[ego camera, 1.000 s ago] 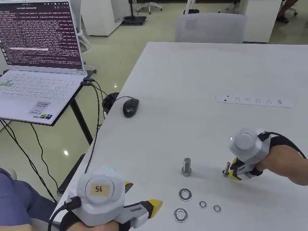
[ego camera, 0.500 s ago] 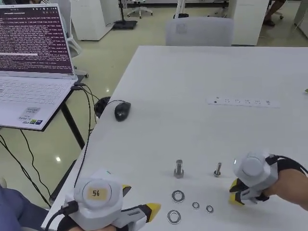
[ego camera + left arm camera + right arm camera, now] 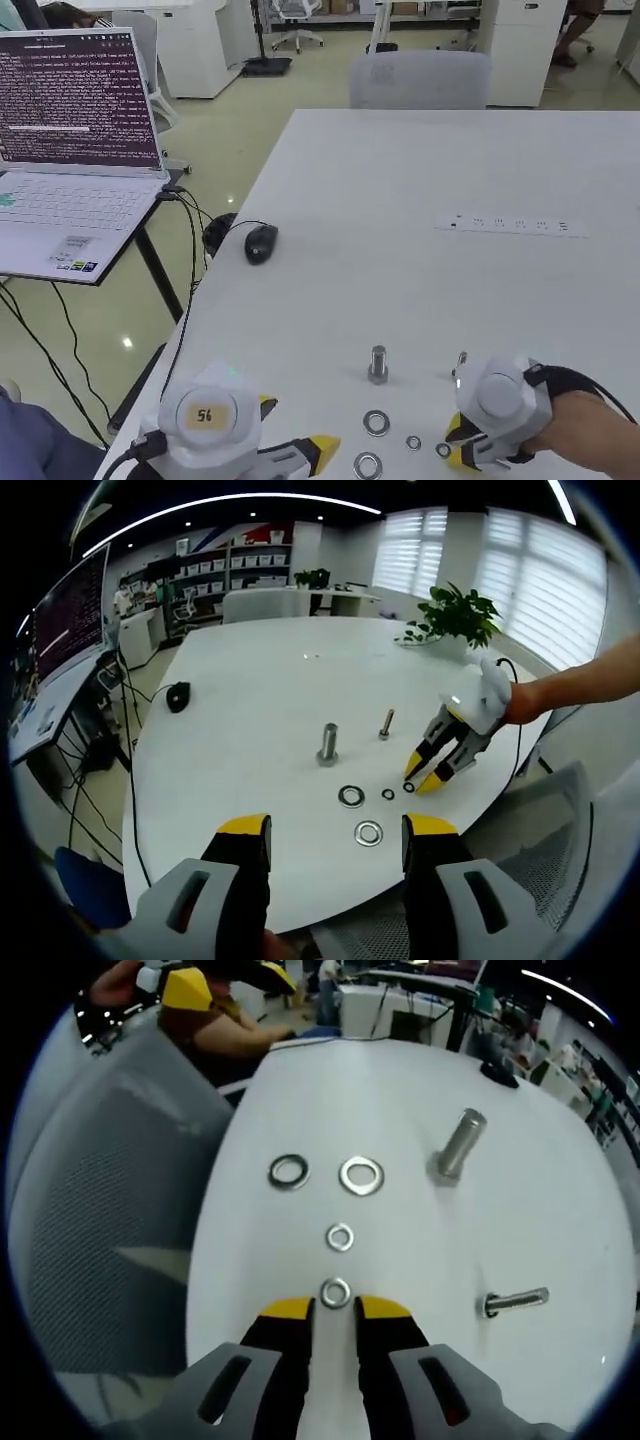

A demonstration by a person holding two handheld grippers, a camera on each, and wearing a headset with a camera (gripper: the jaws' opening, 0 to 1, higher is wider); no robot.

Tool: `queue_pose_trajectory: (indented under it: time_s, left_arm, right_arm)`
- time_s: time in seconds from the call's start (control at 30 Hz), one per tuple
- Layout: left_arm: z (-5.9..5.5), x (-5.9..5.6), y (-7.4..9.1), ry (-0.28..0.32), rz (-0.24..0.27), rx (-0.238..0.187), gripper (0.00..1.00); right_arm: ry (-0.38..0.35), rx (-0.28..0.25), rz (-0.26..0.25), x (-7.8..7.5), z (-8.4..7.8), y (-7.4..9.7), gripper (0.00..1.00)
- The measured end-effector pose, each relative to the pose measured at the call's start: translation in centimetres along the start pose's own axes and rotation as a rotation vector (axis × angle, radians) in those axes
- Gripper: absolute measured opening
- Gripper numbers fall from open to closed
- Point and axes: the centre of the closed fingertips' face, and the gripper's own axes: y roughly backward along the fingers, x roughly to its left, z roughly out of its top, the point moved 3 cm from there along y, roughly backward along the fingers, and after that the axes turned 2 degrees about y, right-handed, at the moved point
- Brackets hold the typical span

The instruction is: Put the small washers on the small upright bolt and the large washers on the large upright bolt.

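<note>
Two bolts stand upright on the white table (image 3: 420, 170): a large bolt (image 3: 378, 365) (image 3: 327, 743) (image 3: 458, 1146) and a small bolt (image 3: 460, 362) (image 3: 385, 723) (image 3: 515, 1301). In front of them lie two large washers (image 3: 376, 423) (image 3: 367, 465) (image 3: 361, 1175) and two small washers (image 3: 413, 442) (image 3: 340, 1237). My right gripper (image 3: 455, 448) (image 3: 337, 1310) is low over the table, its jaws a narrow gap apart, with the nearer small washer (image 3: 335, 1292) flat just ahead of the tips. My left gripper (image 3: 322, 450) (image 3: 338, 830) stands open at the near edge, holding nothing.
A black mouse (image 3: 260, 241) lies at the table's left edge and a white power strip (image 3: 510, 225) farther back. A laptop (image 3: 70, 150) sits on a stand to the left. A grey chair (image 3: 420, 80) stands at the far end.
My right gripper has left the small bolt, which now stands alone, and moved nearer to me, down to the small washers. My left gripper has stayed put.
</note>
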Motion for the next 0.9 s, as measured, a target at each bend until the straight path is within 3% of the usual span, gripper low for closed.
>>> queue_pose_trajectory:
  time_s: [0.9]
  left_arm:
    - [0.09,0.32,0.21,0.014,0.008,-0.015,0.51]
  right_arm:
    - [0.032,0.001,-0.009,0.17,0.23,-0.1,0.13]
